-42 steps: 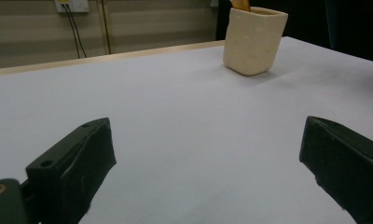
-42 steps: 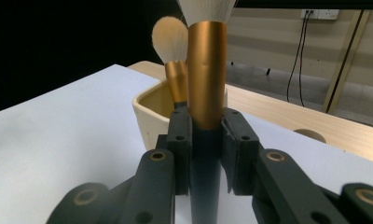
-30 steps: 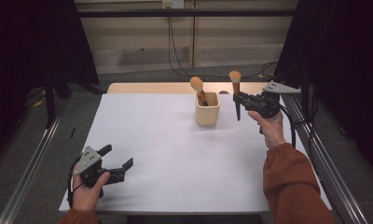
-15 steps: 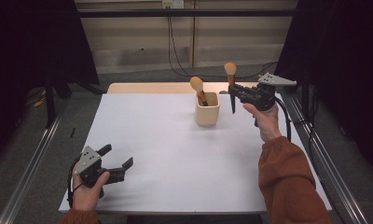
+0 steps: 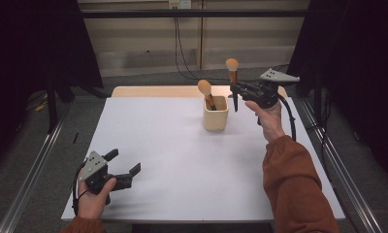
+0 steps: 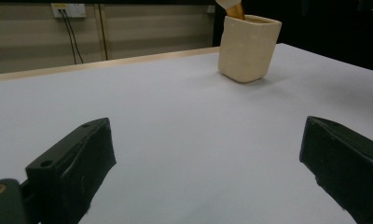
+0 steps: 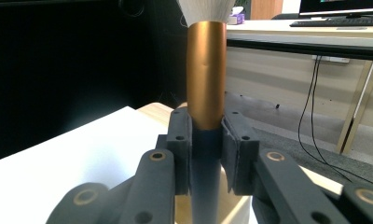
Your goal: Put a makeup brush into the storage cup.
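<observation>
Holding now: your right gripper (image 5: pixel 236 90) has a makeup brush (image 5: pixel 232 73) in its fingers, up in the air.
Right fingers: they are squeezed tight on the brush, right where the gold part meets the dark handle. You can see this best in the right gripper view (image 7: pixel 206 154).
Brush pose: it stands straight up, fluffy end on top, dark handle pointing down.
Where the brush is: just beside the cream cup (image 5: pixel 216 112), a bit to its right and above the rim. It does not touch the cup.
Cup: it sits at the far side of the white desk (image 5: pixel 182 160). A second brush (image 5: pixel 206 92) already leans inside it, fluffy end up.
Left gripper: it (image 5: pixel 124 170) rests low at the near left corner of the desk, well apart from the cup.
Left fingers: they are spread wide (image 6: pixel 77 163) and hold nothing. Bare desk lies between them.
Job, as it looks: you seem to be moving brushes at the cup. I cannot tell from this one look if this brush is going in or coming out.
Done so far: one brush is in the cup, and you have a good grip on the other.
Left to do, if it goes in: bring the handle over the cup's mouth, lower it beside the other brush, then let go.
Watch out: the cup looks light, so a bump on its rim could tip it.
</observation>
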A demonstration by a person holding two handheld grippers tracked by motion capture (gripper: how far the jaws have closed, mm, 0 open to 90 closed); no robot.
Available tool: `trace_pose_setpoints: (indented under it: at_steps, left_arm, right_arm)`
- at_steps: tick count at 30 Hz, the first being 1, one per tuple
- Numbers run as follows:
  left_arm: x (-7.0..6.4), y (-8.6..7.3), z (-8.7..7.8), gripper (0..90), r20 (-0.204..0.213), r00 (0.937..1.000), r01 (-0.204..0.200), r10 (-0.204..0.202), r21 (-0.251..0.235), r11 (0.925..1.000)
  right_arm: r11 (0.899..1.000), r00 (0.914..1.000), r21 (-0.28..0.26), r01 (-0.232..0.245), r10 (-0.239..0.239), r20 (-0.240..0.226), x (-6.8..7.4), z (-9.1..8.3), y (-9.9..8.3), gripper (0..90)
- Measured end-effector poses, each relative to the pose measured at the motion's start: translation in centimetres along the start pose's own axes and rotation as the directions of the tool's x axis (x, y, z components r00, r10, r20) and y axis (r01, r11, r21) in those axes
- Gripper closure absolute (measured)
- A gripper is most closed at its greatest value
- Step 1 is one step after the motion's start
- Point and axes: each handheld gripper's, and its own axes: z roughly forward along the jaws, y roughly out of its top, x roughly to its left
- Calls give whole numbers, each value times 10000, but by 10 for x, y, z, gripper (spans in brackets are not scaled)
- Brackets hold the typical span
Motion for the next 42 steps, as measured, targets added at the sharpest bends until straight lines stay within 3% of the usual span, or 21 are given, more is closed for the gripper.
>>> trace_pose_setpoints:
  at_steps: [16, 17, 42]
  left_arm:
    - [-1, 0, 0, 30, 63, 9999, 79, -79, -58, 10000]
    - [0, 1, 0, 30, 60, 9999, -87, 88, -35, 10000]
    - [3, 0, 2, 30, 116, 9999, -98, 97, 23, 9999]
  right_arm:
    - [9996, 9996, -86, 267, -267, 7, 6, 38, 17, 749]
    - [9997, 9997, -85, 235, -235, 6, 6, 40, 16, 748]
    - [9995, 10000, 307, -63, 63, 10, 0, 59, -14, 748]
